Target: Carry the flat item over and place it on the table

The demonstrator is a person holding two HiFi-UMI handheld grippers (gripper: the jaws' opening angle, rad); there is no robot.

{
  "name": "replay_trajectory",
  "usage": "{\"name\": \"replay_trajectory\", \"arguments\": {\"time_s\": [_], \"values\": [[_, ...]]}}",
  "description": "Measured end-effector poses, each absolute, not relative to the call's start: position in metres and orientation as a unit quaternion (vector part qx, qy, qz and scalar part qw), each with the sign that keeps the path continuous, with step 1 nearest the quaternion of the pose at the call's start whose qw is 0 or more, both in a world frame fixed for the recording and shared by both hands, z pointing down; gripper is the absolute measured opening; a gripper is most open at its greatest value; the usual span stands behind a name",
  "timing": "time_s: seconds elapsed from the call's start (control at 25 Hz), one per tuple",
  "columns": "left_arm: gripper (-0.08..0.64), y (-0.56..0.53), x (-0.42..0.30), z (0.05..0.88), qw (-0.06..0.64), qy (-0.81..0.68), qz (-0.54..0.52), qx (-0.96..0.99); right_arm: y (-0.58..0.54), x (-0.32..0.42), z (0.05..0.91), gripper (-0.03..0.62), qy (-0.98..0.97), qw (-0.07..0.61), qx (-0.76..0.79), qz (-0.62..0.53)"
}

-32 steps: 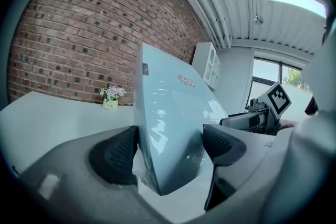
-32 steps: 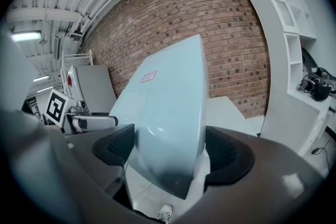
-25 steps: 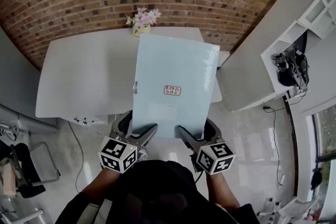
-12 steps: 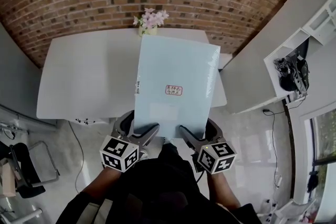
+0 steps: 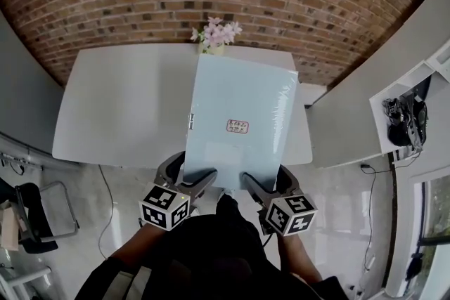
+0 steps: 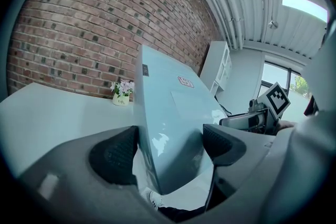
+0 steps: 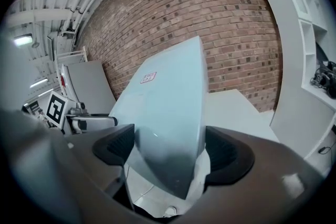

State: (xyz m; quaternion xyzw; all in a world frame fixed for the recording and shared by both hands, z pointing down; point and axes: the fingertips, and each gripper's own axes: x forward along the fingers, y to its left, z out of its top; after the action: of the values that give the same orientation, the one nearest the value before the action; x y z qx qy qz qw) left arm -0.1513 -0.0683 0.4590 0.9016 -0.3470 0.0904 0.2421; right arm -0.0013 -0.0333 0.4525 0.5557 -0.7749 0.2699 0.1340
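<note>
Left gripper point(image 5: 191, 173) clamped on pale-blue flat item point(image 5: 242, 116), near-left corner | right gripper point(image 5: 266, 180) clamped on near-right corner | item aloft, reaching over white counter point(image 5: 119, 102) | flowers point(image 5: 215, 33) beyond

The flat board point(image 5: 239, 102) is pale blue with a glossy, film-like sheen and a small red-and-white label point(image 5: 238, 126) near its middle. The left tool point(image 5: 191, 174) and right tool point(image 5: 267, 180) clamp its near edge, one at each corner. Its far end reaches out above the white table point(image 5: 119, 102), while the near edge hangs past the table's front.
</note>
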Motion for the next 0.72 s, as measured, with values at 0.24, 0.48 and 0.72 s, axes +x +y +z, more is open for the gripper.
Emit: {"name": "replay_trajectory", "arguments": {"time_s": [0.24,0.48,0.72], "values": [[0.403,-0.110,-0.117,0.471,0.259,-0.353,0.096,0.894,-0.077,0.034,0.464,0.423,-0.775,0.140,0.548,0.283],[0.403,-0.153,-0.081,0.482,0.273,-0.361,0.111,0.885,-0.123,0.070,0.477,0.422,-0.775,0.146,0.534,0.303],[0.403,-0.189,-0.045,0.498,0.295,-0.368,0.123,0.873,-0.163,0.107,0.493,0.423,-0.775,0.151,0.522,0.321]]}}
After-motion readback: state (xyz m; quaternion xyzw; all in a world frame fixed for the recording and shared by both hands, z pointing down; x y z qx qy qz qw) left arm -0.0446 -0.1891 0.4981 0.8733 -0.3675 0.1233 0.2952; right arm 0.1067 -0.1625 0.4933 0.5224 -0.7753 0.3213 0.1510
